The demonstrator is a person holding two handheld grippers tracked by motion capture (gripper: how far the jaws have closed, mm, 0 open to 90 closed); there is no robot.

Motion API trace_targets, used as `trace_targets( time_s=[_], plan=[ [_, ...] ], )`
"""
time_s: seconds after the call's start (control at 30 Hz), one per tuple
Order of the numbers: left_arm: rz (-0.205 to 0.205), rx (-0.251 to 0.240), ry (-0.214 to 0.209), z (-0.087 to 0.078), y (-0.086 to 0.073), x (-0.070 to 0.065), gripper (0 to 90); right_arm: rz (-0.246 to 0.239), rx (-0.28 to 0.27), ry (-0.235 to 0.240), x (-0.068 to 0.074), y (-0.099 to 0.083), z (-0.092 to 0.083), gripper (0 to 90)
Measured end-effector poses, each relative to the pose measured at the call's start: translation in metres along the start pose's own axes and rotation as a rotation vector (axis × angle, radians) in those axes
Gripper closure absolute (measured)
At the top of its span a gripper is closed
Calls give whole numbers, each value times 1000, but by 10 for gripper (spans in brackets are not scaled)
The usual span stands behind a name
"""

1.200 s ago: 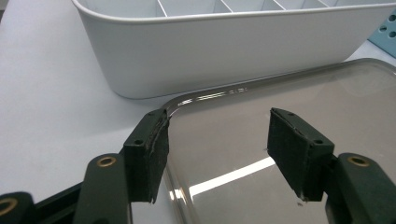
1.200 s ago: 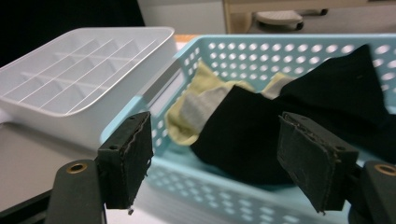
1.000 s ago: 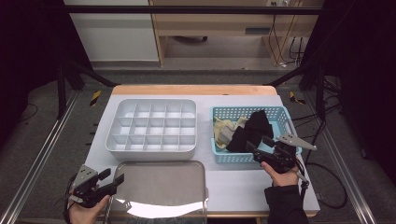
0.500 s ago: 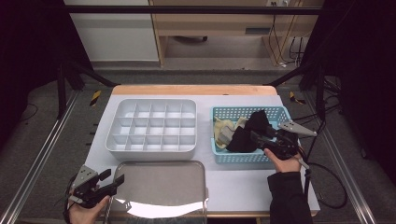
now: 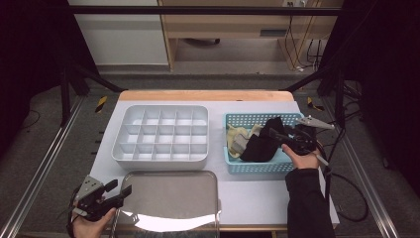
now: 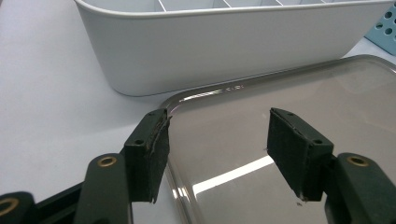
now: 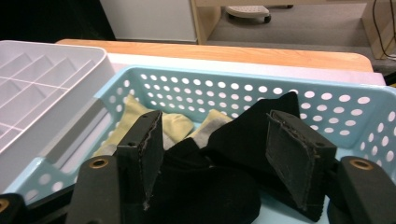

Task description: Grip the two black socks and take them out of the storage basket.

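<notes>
- Your right gripper (image 5: 277,135) hangs over the right end of the blue basket (image 5: 257,166), jaws apart and just now closing, with nothing pinched yet.
- The black sock (image 7: 243,154) lies in the basket directly between and below those jaws, heaped over the yellow and grey socks (image 7: 175,125).
- Your left gripper (image 5: 116,193) rests at the near left table edge, jaws apart, astride the rim of the metal tray (image 6: 289,107), just in front of the white divided box (image 6: 224,51).
</notes>
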State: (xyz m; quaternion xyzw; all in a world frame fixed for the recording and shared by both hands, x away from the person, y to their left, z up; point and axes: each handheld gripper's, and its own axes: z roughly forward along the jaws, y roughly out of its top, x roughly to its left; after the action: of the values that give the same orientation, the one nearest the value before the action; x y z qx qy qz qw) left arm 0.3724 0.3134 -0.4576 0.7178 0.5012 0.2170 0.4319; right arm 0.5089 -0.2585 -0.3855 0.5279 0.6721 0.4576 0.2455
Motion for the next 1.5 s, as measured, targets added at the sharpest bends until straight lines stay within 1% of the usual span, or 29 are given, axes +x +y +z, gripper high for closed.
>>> trace_targets(
  time_s=[0.03, 0.1, 0.17, 0.33, 0.37, 0.4, 0.63, 0.7, 0.77, 0.93, 1.1, 1.13, 1.17, 1.23, 1.47, 1.5],
  plan=[
    [0, 0, 0, 0, 0, 0, 381, -7, 2, -6, -1, 0, 2, 370],
    [0, 1, 0, 0, 0, 0, 382, -3, 7, -13, -4, 1, 5, 371],
    [-1, 1, 0, 0, 0, 0, 382, -9, 12, -25, -6, 3, 8, 370],
    [1, 0, 0, 0, 0, 0, 383, -23, 9, -46, -8, 9, 15, 366],
    [0, 1, 0, 0, 0, 0, 383, -19, 9, -48, -8, 10, 16, 365],
    [0, 1, -1, 0, 0, 0, 384, -27, 19, -55, -9, 13, 19, 362],
    [-2, 1, -1, 0, 0, 1, 387, -31, 46, -74, -11, 22, 31, 335],
    [-1, 1, -1, 0, 0, 1, 387, -41, 52, -96, -12, 25, 35, 328],
    [0, 1, 0, 0, 0, 1, 387, -36, 53, -100, -13, 27, 40, 327],
    [0, 2, -1, 0, 0, 1, 388, -8, 66, -117, -18, 24, 51, 326],
    [3, 2, 0, 0, 0, 1, 388, -8, 77, -138, -23, 21, 61, 327],
    [3, 3, 0, 0, 0, 1, 388, -1, 85, -141, -24, 20, 63, 326],
    [3, 2, 0, 0, -1, 1, 388, -3, 91, -146, -26, 18, 66, 325],
    [2, 2, -2, 0, -1, 1, 389, 0, 108, -166, -30, 15, 70, 323],
    [5, 6, 0, 1, -1, 0, 391, 30, 138, -173, -38, 6, 79, 332],
    [6, 6, 0, 1, -1, 0, 391, 40, 145, -175, -39, 4, 80, 338]
  ],
)
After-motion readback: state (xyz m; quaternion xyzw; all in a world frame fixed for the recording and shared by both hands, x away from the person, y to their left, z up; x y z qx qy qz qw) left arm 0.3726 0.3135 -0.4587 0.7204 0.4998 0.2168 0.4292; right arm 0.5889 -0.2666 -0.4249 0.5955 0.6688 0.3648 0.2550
